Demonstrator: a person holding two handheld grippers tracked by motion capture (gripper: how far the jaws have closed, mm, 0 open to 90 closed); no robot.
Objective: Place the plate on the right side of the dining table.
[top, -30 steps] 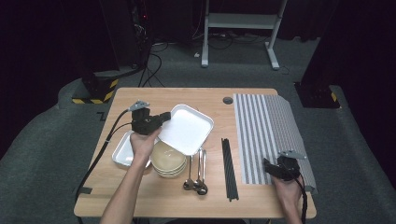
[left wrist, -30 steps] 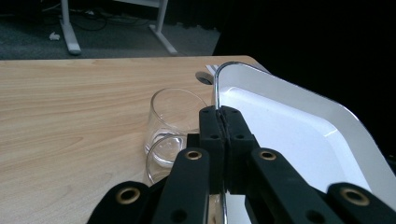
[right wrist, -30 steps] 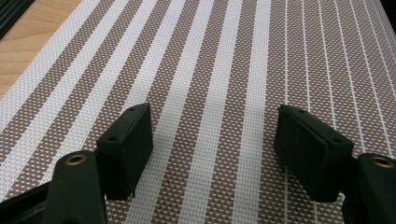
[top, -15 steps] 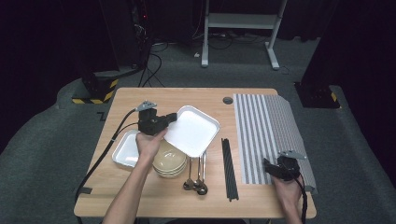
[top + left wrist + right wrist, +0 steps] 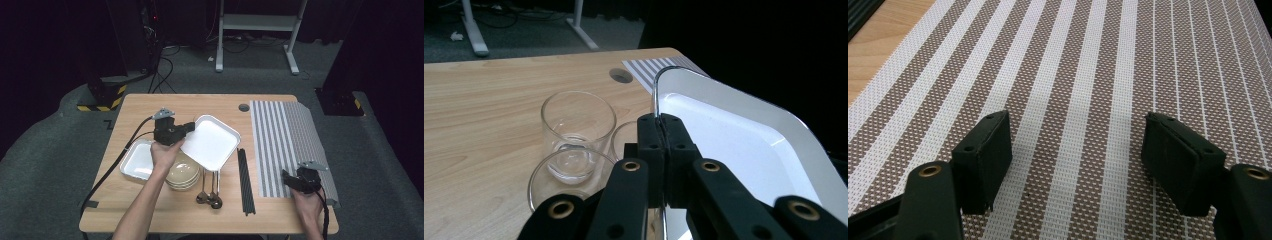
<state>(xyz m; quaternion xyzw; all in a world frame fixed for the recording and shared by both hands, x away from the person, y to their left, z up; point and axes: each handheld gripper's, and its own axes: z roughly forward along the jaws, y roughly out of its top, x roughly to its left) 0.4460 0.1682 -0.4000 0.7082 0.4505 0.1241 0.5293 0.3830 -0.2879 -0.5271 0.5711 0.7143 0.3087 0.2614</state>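
The white tray [image 5: 212, 142] is held by its rim in the closed left gripper [image 5: 189, 127], tilted above the bowls [image 5: 182, 175]. The right gripper [image 5: 1075, 160] is kept open over the striped mat [image 5: 1088, 65].

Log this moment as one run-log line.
left claw: shut on white tray rim, tray lifted tilted | right claw: open over striped mat | glasses: on table

White square tray [image 5: 212, 141], rounded corners, raised rim, empty. Held tilted off the table, left rim edge pinched in the left gripper [image 5: 192, 126], body extending away to the gripper's right.
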